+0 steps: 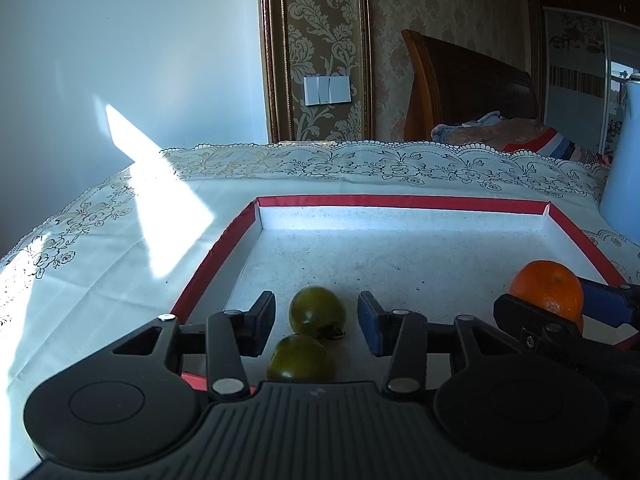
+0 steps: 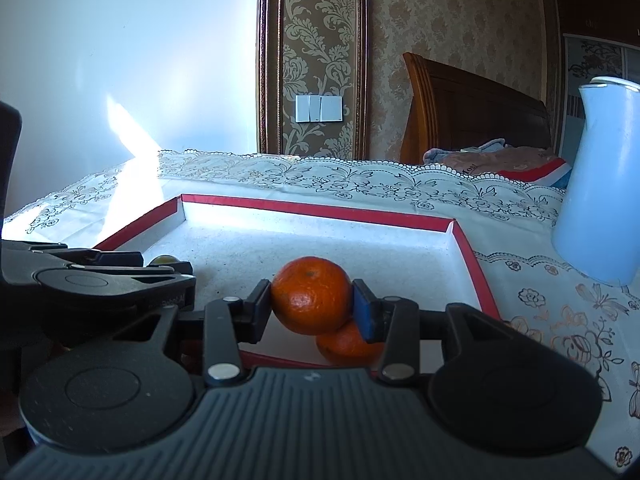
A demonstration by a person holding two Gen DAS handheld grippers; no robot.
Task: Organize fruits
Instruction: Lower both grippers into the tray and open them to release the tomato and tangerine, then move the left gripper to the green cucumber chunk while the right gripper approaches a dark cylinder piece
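Shallow white cardboard tray with red rim [image 1: 216,258] on lace-clothed bench [image 1: 100,280].

Left gripper [image 1: 316,320]: fingers spread, touching nothing. Two small green tomato-like fruits [image 1: 317,311] lie side by side on tray floor between and below fingers, near front-left corner. Judged: like kept with like.

Right gripper [image 2: 312,304]: fingers pinching round orange tangerine [image 2: 312,294], held just above second tangerine [image 2: 344,344] resting at tray's front edge. Judged: orange pair forming right group, apart from green pair.

Pale blue jug [image 2: 596,200] beside tray, uninvolved.
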